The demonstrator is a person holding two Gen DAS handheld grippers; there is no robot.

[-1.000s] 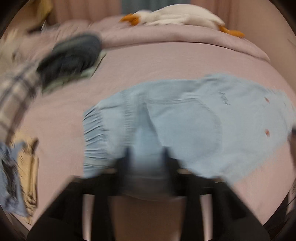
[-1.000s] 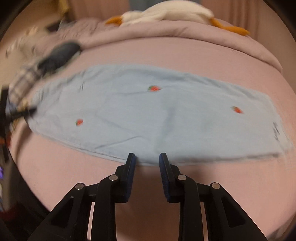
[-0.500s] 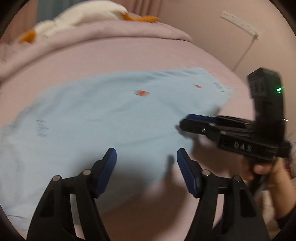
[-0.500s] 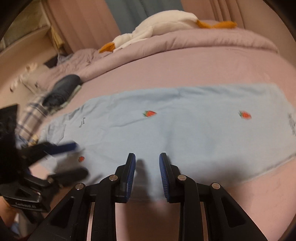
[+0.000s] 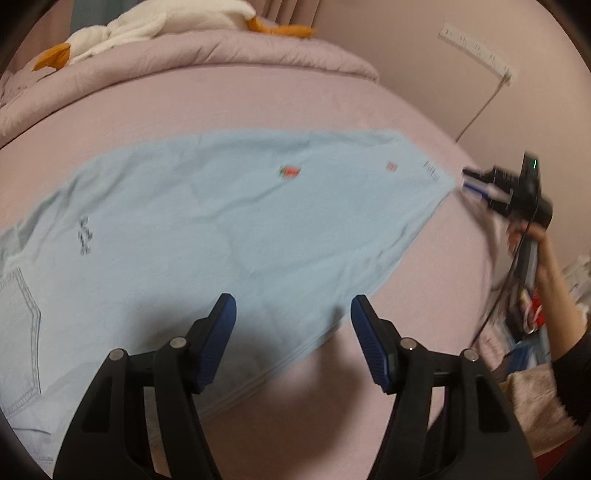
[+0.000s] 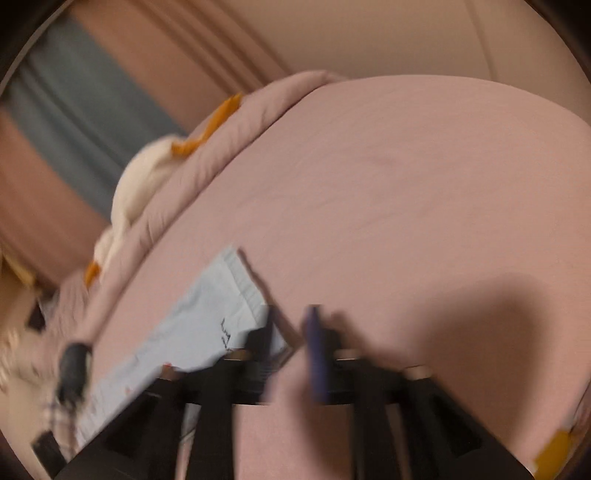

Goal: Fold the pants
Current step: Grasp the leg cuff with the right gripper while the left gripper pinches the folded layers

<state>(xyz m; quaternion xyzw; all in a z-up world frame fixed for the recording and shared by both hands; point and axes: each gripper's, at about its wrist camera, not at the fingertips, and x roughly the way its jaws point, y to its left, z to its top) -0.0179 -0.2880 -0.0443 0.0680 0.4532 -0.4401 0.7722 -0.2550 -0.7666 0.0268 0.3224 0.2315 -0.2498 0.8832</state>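
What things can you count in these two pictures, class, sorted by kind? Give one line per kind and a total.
Light blue pants, spread flat: 1
Pink bed under them: 1
White plush goose with orange beak and feet: 1
Handheld grippers, left gripper and right gripper: 2
White power strip on the wall: 1
Total: 6

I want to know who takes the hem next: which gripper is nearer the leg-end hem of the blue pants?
Right. The right gripper is just beside the hem of the blue pants, jaws empty and just opening. The left gripper hovers open over the near long edge, mid-leg.
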